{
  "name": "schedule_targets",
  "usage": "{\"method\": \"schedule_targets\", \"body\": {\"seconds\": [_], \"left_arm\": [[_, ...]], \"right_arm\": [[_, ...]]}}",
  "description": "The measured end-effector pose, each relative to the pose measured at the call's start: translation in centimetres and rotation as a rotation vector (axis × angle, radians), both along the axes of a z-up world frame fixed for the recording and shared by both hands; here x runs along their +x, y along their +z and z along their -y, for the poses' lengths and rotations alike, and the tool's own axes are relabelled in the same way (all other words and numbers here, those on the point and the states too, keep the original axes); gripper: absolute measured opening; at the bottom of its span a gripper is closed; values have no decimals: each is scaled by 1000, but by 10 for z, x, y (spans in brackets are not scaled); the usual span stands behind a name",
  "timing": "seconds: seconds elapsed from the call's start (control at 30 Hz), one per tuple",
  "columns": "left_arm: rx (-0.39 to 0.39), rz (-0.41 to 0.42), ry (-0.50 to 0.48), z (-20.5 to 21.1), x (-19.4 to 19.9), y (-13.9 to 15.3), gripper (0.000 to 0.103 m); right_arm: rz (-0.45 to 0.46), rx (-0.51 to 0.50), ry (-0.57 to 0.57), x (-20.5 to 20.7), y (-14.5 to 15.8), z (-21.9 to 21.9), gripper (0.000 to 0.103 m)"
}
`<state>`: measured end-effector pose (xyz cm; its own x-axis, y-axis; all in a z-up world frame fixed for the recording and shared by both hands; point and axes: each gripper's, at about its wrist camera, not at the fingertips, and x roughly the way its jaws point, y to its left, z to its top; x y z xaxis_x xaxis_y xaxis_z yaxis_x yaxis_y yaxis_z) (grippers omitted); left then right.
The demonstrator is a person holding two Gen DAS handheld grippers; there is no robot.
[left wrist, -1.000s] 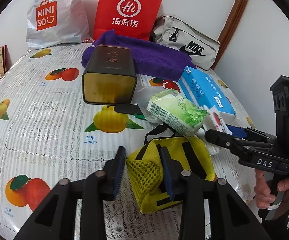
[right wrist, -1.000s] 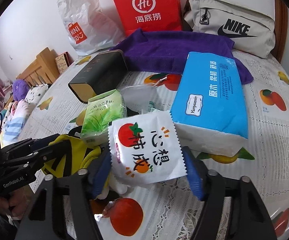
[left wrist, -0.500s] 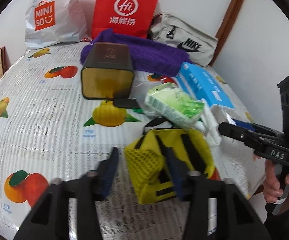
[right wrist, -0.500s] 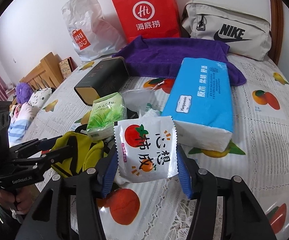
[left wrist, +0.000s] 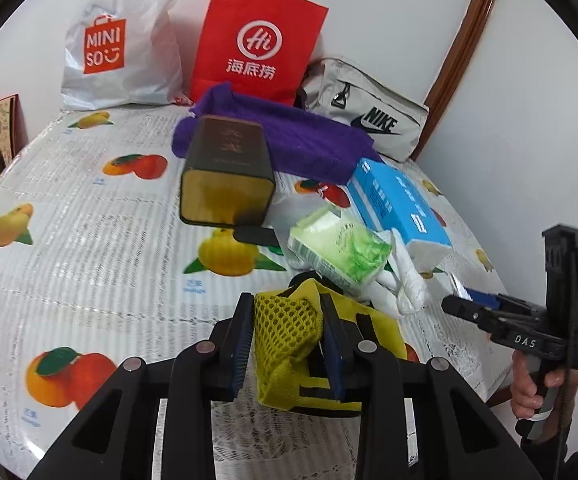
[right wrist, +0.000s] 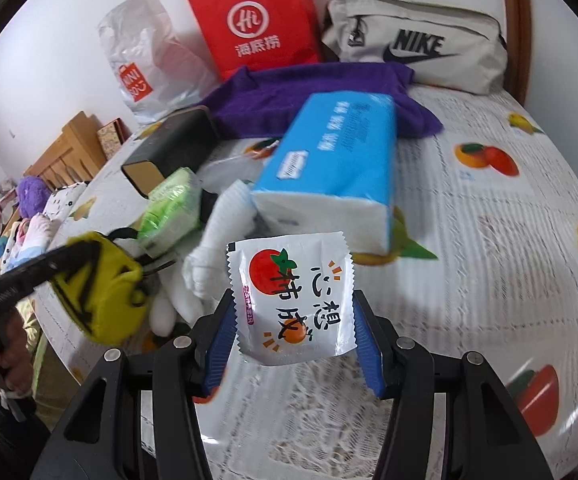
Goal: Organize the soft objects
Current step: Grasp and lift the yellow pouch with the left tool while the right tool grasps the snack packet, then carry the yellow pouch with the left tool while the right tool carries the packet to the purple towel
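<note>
fruit-print tablecloth (left wrist: 89, 264) | MINISO bag (left wrist: 117, 40) | left hand-held gripper (left wrist: 289, 344) clamps yellow pouch (left wrist: 285, 332) | right hand-held gripper (right wrist: 295, 328) clamps sachet (right wrist: 293, 296)

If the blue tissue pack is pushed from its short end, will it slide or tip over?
The blue tissue pack lies flat on its broad face, so it would probably slide, not tip. Its plastic wrap on the glossy tablecloth looks slippery. The white end looks soft and may dent.
</note>
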<state>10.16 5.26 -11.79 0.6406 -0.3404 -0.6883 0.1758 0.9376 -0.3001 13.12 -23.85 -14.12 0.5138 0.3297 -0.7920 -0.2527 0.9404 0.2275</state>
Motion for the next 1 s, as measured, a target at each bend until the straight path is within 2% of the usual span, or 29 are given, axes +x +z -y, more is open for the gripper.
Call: {"method": "schedule_targets", "body": {"seconds": [0.2,0.4,0.6,1.0], "left_arm": [[-7,6,24,-9,0,7,29],[-7,11,73,-26,2,16,29],[-86,-12,105,-45,12,22,29],[-55,3,125,-48,35,39,29]], "right_arm": [[-16,-13,-14,-1,-4,6,54],[-9,-13,-7,-1,4,7,54],[-5,-8,-2,4,15,4,54],[45,-25,10,14,47,0,54]]}}
